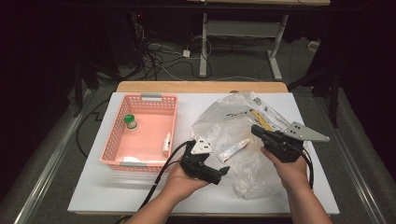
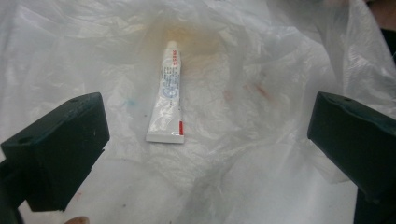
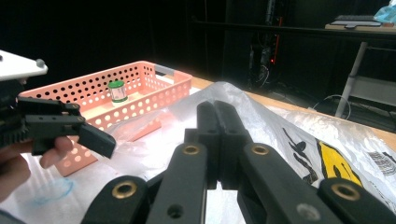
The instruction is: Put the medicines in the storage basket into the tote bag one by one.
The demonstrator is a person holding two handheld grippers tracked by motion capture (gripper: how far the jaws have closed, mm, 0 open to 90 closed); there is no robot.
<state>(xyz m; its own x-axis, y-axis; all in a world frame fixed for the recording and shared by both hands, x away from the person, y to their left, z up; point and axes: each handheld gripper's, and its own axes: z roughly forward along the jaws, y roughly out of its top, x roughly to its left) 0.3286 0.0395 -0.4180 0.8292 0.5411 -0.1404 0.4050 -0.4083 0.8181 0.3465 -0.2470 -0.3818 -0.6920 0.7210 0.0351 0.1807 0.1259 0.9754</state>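
Lying lengthwise ahead of the wide-open left gripper (image 2: 205, 140), the tube (image 2: 167, 93) rests inside the bag (image 2: 280, 56); right gripper (image 3: 217, 126) pinches the bag.

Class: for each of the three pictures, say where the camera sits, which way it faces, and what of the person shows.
High view: above the person's side, facing forward and down on the table; forearms, both hands.
Left gripper view: rides the left gripper, facing the tube in the plastic bag; open jaws.
Right gripper view: rides the right gripper, facing the pink basket; shut jaws.
Shared: bag.
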